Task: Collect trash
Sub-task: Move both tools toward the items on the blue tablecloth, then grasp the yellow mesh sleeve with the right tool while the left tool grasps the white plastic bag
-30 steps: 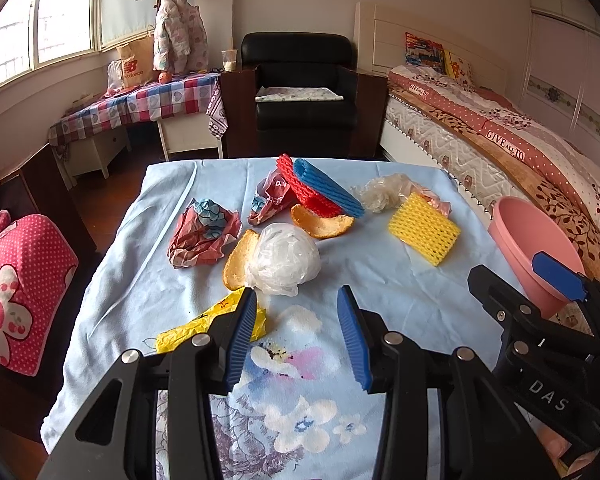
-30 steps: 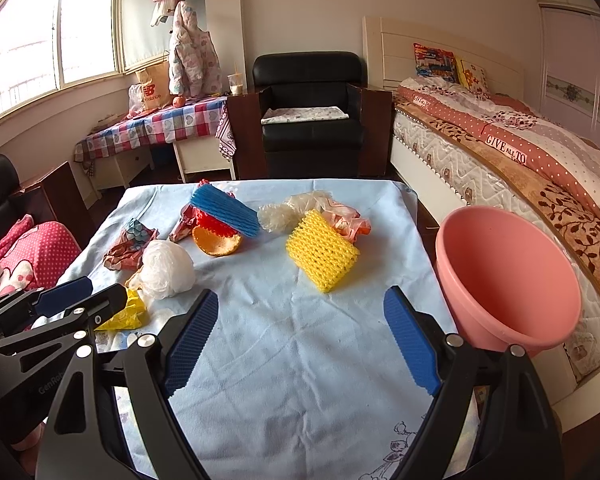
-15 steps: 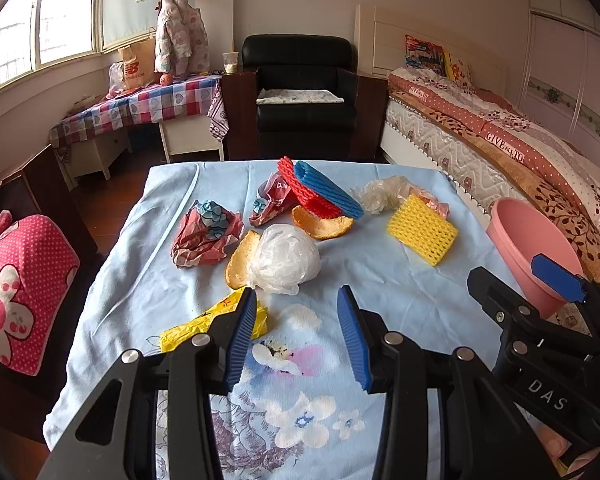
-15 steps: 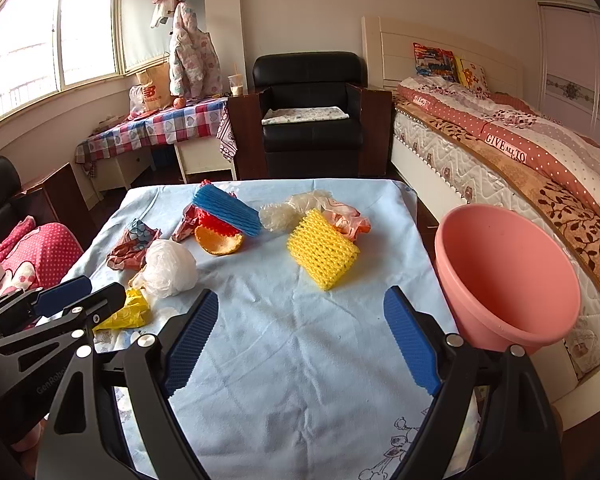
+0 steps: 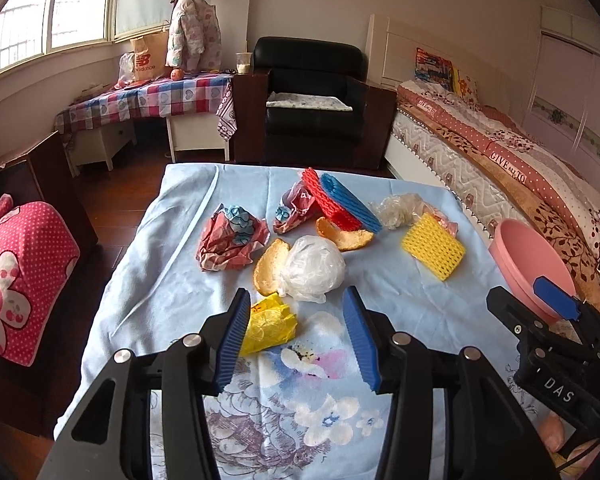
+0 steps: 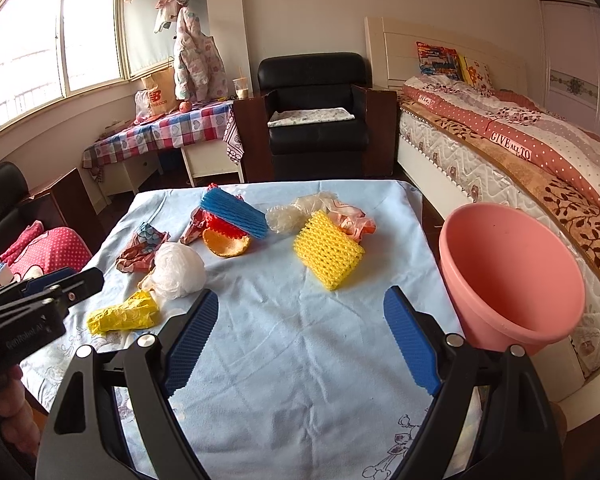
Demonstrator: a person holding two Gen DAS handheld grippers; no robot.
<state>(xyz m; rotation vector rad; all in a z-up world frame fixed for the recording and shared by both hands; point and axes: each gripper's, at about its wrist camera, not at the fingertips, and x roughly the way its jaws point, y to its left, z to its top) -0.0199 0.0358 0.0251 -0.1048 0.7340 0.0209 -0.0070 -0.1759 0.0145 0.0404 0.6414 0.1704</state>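
Trash lies on the blue tablecloth (image 5: 399,304): a yellow wrapper (image 5: 270,324), a white plastic bag ball (image 5: 313,268), orange peels (image 5: 270,266), a crumpled red wrapper (image 5: 230,240), red and blue foam nets (image 5: 339,204) and a yellow foam net (image 5: 431,246). My left gripper (image 5: 296,340) is open, with the yellow wrapper just ahead by its left finger. My right gripper (image 6: 300,340) is open and empty above bare cloth, short of the yellow foam net (image 6: 327,254). The pink basin (image 6: 511,276) stands at the table's right edge.
A bed (image 6: 519,152) runs along the right behind the basin. A black armchair (image 5: 311,100) and a checked side table (image 5: 148,100) stand beyond the table's far end. A red dotted cushion (image 5: 16,280) is at the left.
My left gripper has moved forward and to the left, so the yellow wrapper now sits between its fingers' line. My right gripper has barely moved.
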